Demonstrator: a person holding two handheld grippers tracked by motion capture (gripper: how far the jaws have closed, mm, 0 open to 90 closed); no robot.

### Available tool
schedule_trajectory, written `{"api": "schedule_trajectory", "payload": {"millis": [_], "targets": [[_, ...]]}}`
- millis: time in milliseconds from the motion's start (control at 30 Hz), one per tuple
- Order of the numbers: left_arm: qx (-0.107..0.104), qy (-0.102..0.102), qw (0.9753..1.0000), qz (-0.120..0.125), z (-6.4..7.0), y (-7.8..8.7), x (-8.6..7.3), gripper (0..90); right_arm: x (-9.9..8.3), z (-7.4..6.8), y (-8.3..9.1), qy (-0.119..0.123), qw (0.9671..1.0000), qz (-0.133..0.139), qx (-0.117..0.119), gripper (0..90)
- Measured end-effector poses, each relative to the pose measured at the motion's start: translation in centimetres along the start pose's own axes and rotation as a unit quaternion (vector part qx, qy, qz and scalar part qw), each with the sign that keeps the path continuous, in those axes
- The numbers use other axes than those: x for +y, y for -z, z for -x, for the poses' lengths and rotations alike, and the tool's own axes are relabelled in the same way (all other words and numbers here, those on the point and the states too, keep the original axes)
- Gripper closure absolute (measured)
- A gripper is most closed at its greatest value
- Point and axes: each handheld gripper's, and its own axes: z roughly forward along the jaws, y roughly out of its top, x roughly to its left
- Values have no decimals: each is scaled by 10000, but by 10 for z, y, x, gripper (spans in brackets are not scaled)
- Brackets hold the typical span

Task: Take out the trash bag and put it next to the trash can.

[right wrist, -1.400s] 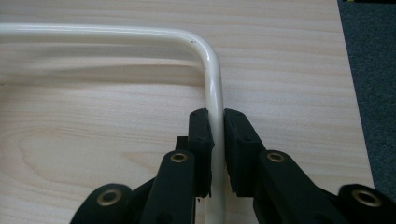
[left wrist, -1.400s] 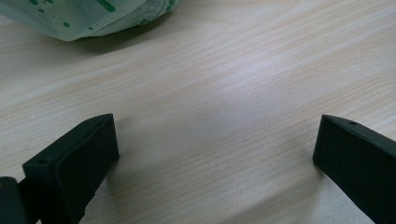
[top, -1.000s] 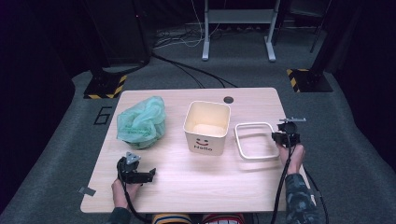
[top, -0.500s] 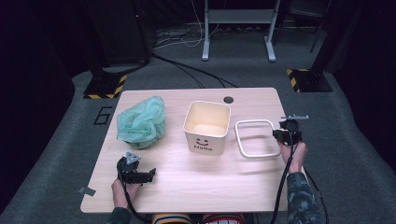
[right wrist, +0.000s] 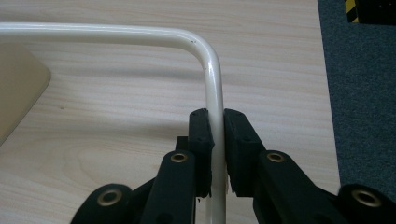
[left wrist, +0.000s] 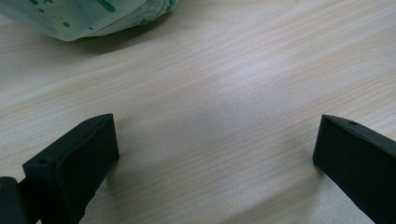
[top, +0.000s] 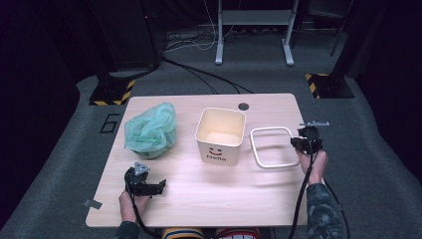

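Dark grey carpet surrounds the wooden counter (top: 209, 199). At its right edge the right hand-held gripper (right wrist: 215, 135) is clamped tight on the white ring (top: 271, 147), which lies just right of the bin (top: 220, 134). The left hand-held gripper (top: 144, 183) rests wide open and empty near the green bag (top: 151, 130).
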Motion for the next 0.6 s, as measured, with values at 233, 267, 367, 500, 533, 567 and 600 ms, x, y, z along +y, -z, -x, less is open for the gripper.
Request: {"api": "schedule_trajectory", "payload": {"millis": [233,267,367,500,533,567,600], "targets": [[2,1,10000,-3,0,0,0,0,3,-1,3,22,10000,25,12,818],[5,1,10000,-2,0,0,0,0,4,-1,4,26,10000,18,4,818],[-1,-1,10000,0,0,0,0,0,7,-1,7,44,10000,37,-3,818],[3,-1,10000,-6,0,0,0,0,11,-1,13,67,9999,88,-11,818],[2,-2,10000,-4,0,0,0,0,12,-1,14,66,9999,83,-15,818],[3,-2,10000,-4,0,0,0,0,13,-1,14,78,9999,88,-14,818],[2,-3,10000,-5,0,0,0,0,14,-1,15,79,9999,102,-12,818]]}}
